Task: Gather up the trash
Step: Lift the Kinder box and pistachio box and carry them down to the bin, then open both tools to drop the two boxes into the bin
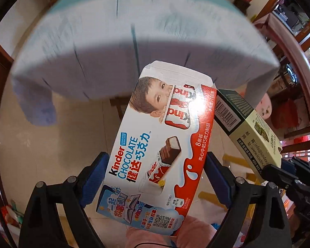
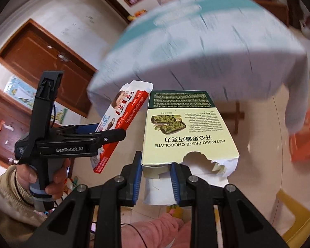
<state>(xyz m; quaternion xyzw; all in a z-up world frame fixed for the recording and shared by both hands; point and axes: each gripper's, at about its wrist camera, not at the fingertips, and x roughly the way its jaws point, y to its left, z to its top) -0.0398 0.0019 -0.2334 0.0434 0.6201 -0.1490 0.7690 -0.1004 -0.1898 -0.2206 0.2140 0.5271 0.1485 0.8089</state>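
The left gripper (image 1: 155,177) is clamped across a chocolate box (image 1: 161,144), its blue pads pressing both long edges. The right gripper (image 2: 156,175) pinches the torn end of a pistachio box (image 2: 184,130) — jaws nearly closed. Both boxes hang in the air just beside each other, below the table (image 1: 113,51) edge, with bare floor (image 1: 57,144) underneath.

Cardboard, cloth and plastic
Glossy card Kinder box (image 1: 161,140); matt, torn-edged pistachio box (image 2: 186,130); soft tablecloth (image 1: 113,47); matt black plastic grippers, blue pads (image 2: 136,177)
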